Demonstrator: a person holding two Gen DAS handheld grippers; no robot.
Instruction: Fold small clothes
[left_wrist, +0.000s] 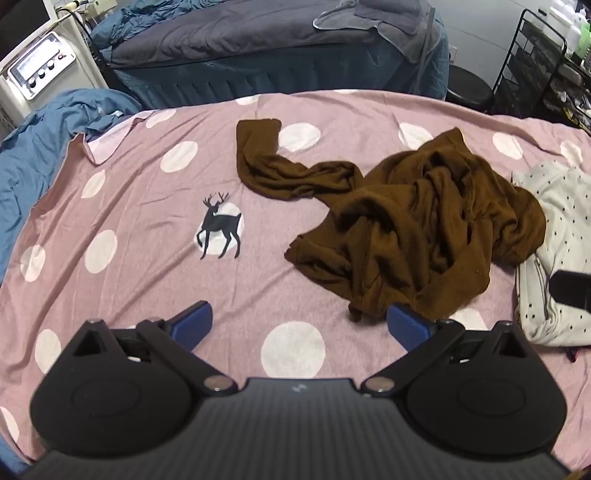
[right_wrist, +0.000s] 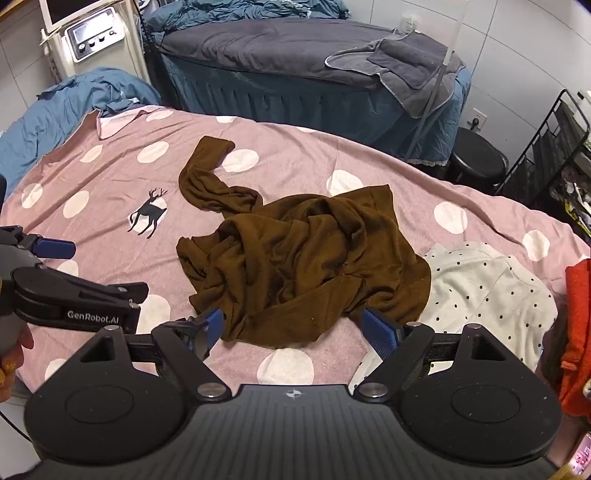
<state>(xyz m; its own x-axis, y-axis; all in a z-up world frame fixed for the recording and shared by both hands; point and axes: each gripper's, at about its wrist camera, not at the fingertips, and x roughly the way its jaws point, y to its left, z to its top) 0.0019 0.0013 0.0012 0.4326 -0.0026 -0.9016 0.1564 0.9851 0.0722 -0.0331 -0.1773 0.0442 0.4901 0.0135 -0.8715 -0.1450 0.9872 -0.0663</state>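
The left gripper (left_wrist: 299, 325) stands with its jaws spread wide and nothing between them, its blue pads (left_wrist: 194, 325) hanging over the bare pink sheet (left_wrist: 147, 295). Its right pad sits just beside the near hem of the brown garment (left_wrist: 417, 229), though whether it touches the cloth cannot be told. The right gripper (right_wrist: 291, 328) is likewise wide apart and holds nothing; its two blue pads (right_wrist: 380, 332) flank the near edge of the same garment (right_wrist: 303, 266), which lies partly between them.

The brown garment is a crumpled long-sleeved top of soft knit, heaped in deep folds near the middle of the bed. One sleeve trails away from the heap toward the far side and bends at its cuff. A flat hem corner points toward the deer print (left_wrist: 219, 225) on the sheet, well apart from it.

Touching the brown heap on its right is a white garment with small black dots (right_wrist: 487, 295), also rumpled. A red cloth (right_wrist: 578, 332) shows at the right edge of the right wrist view. The sheet bears large white dots. Beyond it lie a blue quilt (left_wrist: 33, 155) and a second bed with grey covers (right_wrist: 277, 48).
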